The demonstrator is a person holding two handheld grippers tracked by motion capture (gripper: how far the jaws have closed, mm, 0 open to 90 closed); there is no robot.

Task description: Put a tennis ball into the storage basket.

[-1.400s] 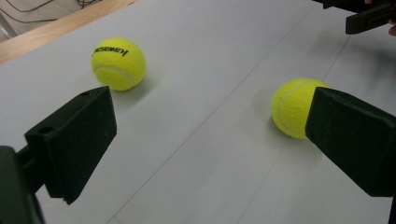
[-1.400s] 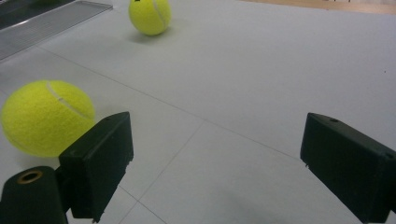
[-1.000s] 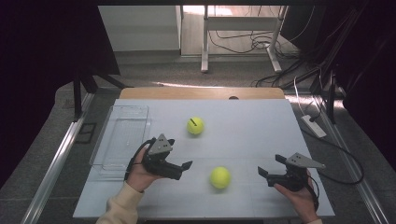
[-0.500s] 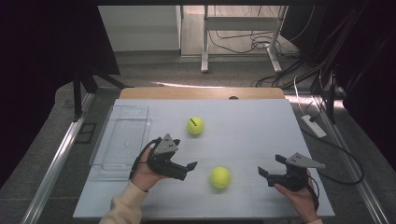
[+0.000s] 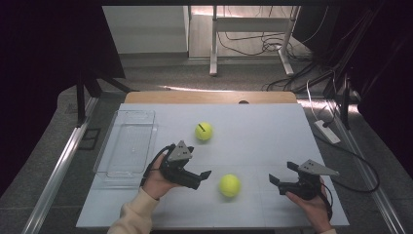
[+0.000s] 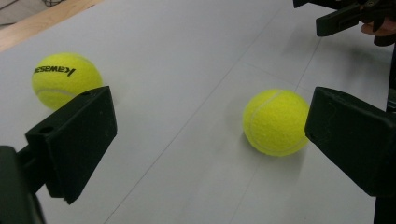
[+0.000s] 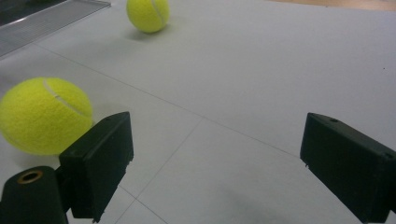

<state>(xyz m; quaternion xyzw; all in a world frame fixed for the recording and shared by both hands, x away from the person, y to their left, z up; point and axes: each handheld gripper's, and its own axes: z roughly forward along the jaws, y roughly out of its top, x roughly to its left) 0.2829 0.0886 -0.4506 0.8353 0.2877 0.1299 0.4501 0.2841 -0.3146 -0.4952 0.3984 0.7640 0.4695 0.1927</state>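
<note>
- The left gripper [image 5: 203, 176] has slid right over the last second, toward the near ball [image 5: 229, 185] — likely its target.
- Its jaws are wide and empty; in the left gripper view the ball [image 6: 275, 122] sits just off the right-hand jaw, not yet between them.
- The right gripper [image 5: 281, 172] has stayed put, jaws wide, empty.
- The far ball [image 5: 203, 131] and tray [image 5: 125, 146] haven't moved.

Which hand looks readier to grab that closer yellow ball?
Probably the left. The left claw is open, close beside the nearer yellow felt tennis ball and aimed towards it. The right claw, also open, sits farther off.
</note>
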